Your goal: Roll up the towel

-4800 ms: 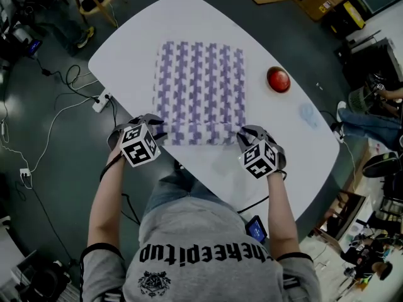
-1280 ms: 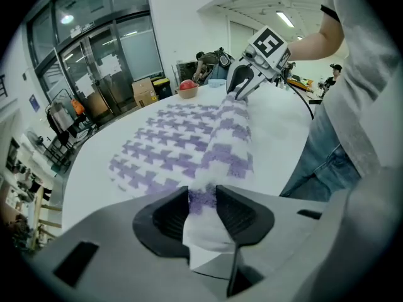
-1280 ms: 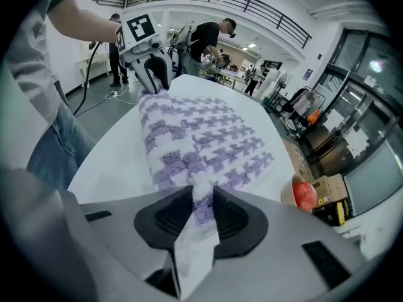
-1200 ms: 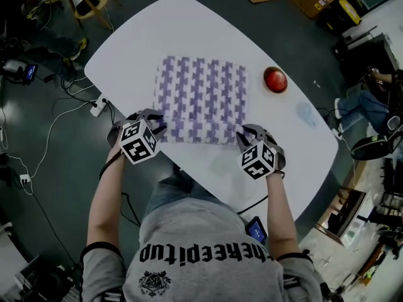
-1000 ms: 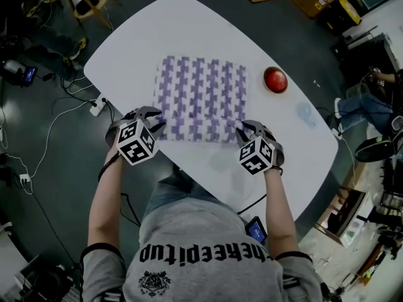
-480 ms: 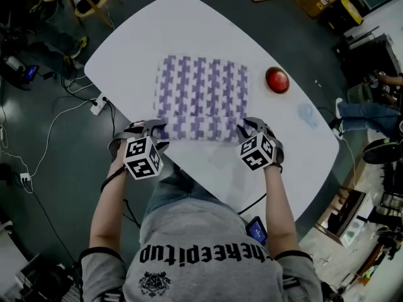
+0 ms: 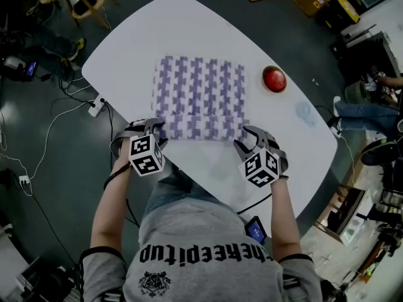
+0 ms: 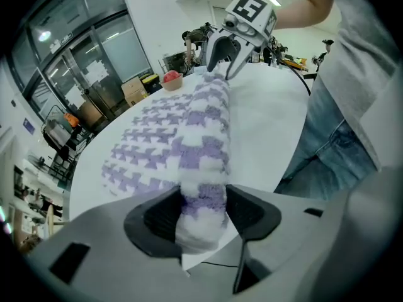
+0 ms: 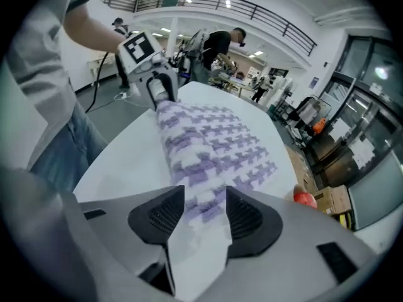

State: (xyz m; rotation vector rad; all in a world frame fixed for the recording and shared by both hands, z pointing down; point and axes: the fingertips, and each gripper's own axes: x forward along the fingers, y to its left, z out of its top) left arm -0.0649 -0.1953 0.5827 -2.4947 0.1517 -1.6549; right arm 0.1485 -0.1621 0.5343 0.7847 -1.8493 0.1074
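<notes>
A white towel with a purple houndstooth pattern (image 7: 200,87) lies flat on the white table (image 7: 138,36). Its near edge is rolled into a thick tube (image 7: 201,129). My left gripper (image 7: 156,128) stands at the tube's left end. Its jaws have just been opening, and the roll's end (image 8: 203,187) sits loose between the pads. My right gripper (image 7: 244,138) is at the right end. Its jaws have also just been opening, and the towel (image 9: 201,168) reaches in between the pads without being pinched. Each gripper view shows the other gripper, the right one (image 8: 221,55) and the left one (image 9: 160,90), at the far end of the roll.
A red dome-shaped button (image 7: 274,79) sits on the table right of the towel, also seen as a red button (image 9: 305,199) past the right jaw. The table's near edge runs just behind both grippers. Cables and a power strip (image 7: 96,104) lie on the floor at left.
Both grippers have drawn back a little toward the person from the rolled edge, the right one down and right. The left one sank lower at its end. The roll stays in place.
</notes>
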